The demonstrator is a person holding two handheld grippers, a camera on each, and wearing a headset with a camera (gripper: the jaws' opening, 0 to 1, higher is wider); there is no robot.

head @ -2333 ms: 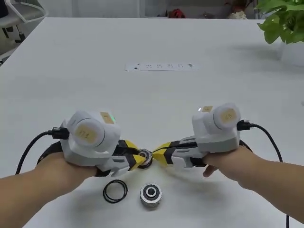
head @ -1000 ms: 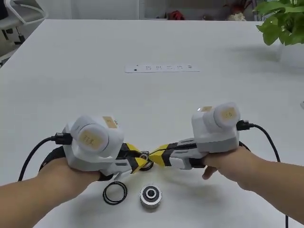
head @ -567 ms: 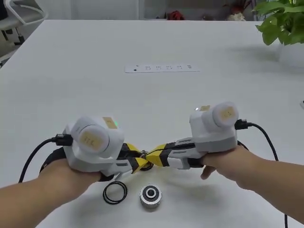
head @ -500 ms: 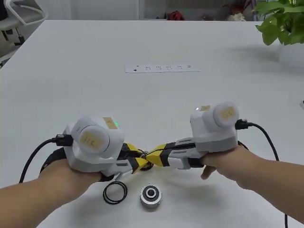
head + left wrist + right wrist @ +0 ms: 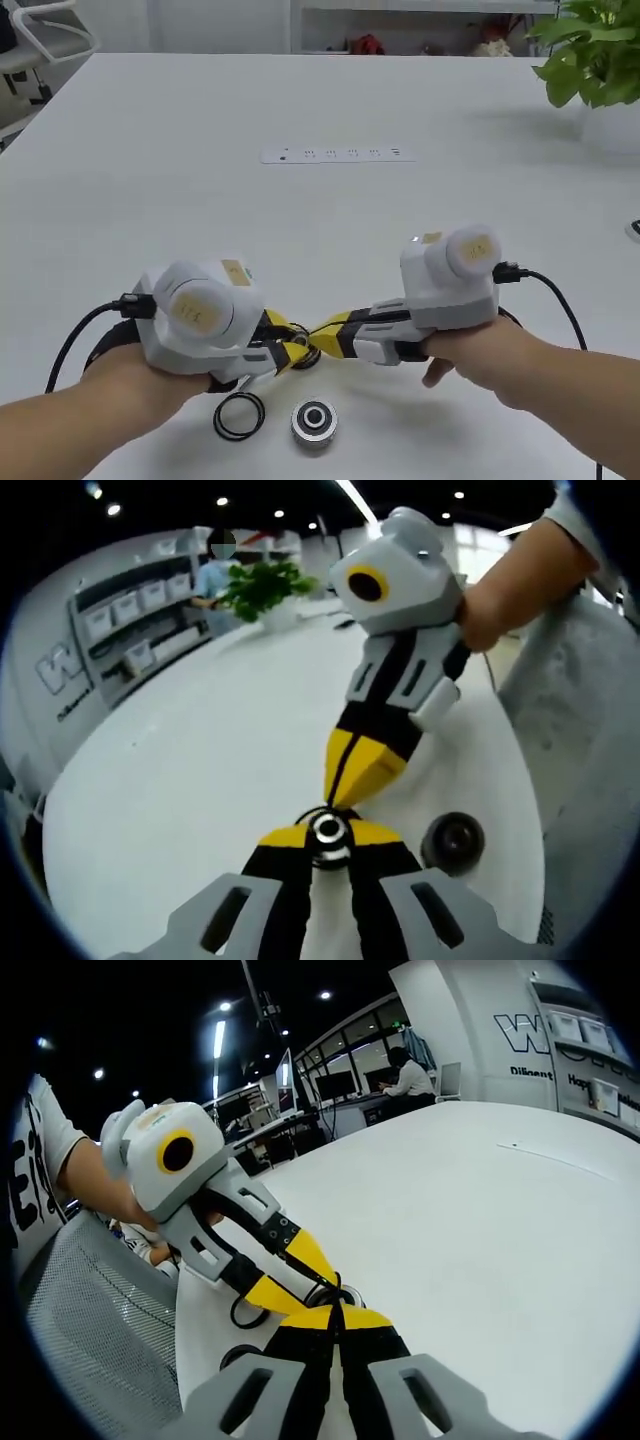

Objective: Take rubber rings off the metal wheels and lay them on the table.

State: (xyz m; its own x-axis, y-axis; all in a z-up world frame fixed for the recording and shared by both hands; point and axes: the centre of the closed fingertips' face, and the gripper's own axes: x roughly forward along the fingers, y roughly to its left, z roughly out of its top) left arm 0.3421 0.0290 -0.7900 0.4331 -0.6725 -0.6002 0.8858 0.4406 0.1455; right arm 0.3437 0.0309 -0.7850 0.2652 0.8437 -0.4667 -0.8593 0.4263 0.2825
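Now, left hand-held gripper (image 5: 328, 837) around wheel (image 5: 328, 827), right hand-held gripper (image 5: 337, 1312) seemingly alongside.

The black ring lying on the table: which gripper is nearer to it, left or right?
Left. The left gripper, shut on a metal wheel, is held just beside the black ring; the right gripper comes in from the other side of that wheel, farther off.

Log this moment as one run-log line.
left gripper: shut on wheel | right gripper: shut on rubber ring | table: loose ring, second wheel
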